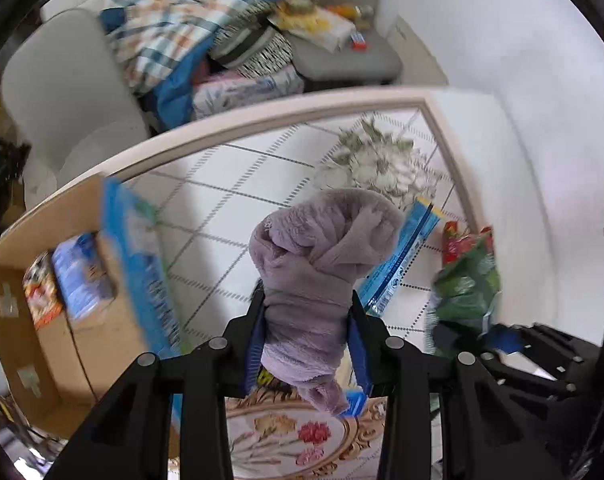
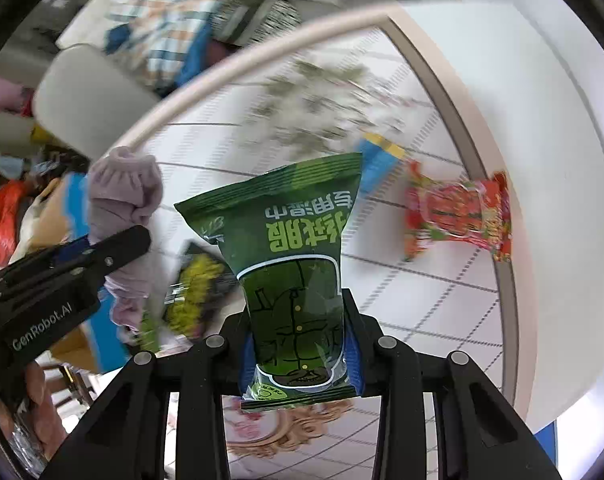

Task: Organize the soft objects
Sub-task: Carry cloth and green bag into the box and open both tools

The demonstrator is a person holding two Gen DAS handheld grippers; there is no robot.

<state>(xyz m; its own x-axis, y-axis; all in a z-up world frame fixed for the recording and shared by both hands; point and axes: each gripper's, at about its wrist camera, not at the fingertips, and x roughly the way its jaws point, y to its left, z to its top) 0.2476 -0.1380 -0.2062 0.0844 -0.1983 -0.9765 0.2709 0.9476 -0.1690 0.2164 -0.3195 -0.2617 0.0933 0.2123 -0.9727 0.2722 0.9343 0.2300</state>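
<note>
My left gripper point(image 1: 307, 312) is shut on a bunched lilac fleece cloth point(image 1: 322, 256) and holds it above the tiled table point(image 1: 262, 176). The cloth point(image 2: 122, 196) and left gripper point(image 2: 118, 246) also show at the left of the right wrist view. My right gripper point(image 2: 296, 320) is shut on a green snack packet point(image 2: 290, 248), held upright above the table. That green packet point(image 1: 468, 280) shows at the right of the left wrist view. A red packet point(image 2: 458, 212) and a blue packet point(image 2: 378, 160) lie on the table beyond.
An open cardboard box point(image 1: 86, 320) holding blue and orange packs stands at the left. A yellow-black packet point(image 2: 194, 284) lies below the grippers. A grey sofa point(image 1: 62, 92) piled with bedding point(image 1: 174, 36) sits behind the table's rim point(image 1: 262, 116). A white wall point(image 1: 502, 60) lies right.
</note>
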